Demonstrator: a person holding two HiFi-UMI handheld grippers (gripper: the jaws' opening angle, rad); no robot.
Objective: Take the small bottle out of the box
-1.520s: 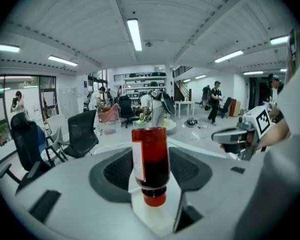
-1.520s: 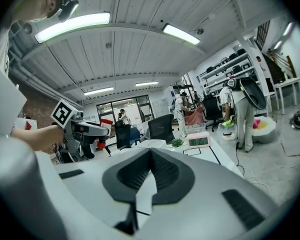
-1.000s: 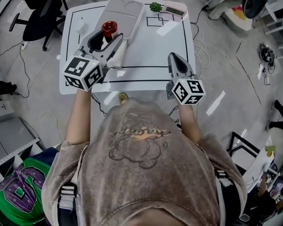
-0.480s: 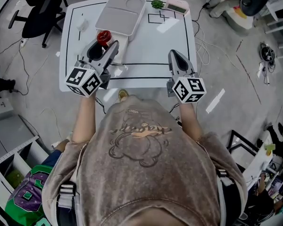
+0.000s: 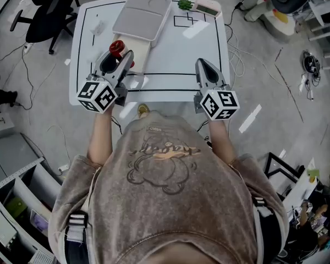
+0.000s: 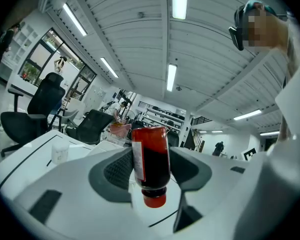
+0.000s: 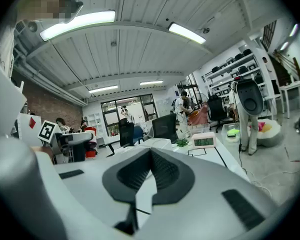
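Observation:
The small bottle, dark red with a red cap, is clamped between the pads of my left gripper, just left of the white box and above the table. In the left gripper view the bottle hangs cap-down between the two pads of that gripper. The box's lid lies open behind it. My right gripper hovers over the table's near right part, jaws together with nothing in them; the right gripper view shows its pads meeting.
The white table carries black marked lines. A small green plant and a pale clock sit at the far edge, a small white cup at the far left. Office chairs stand beyond the left corner.
My left gripper has carried the bottle from over the box to its left side and nearer to me. The right gripper has stayed in place.

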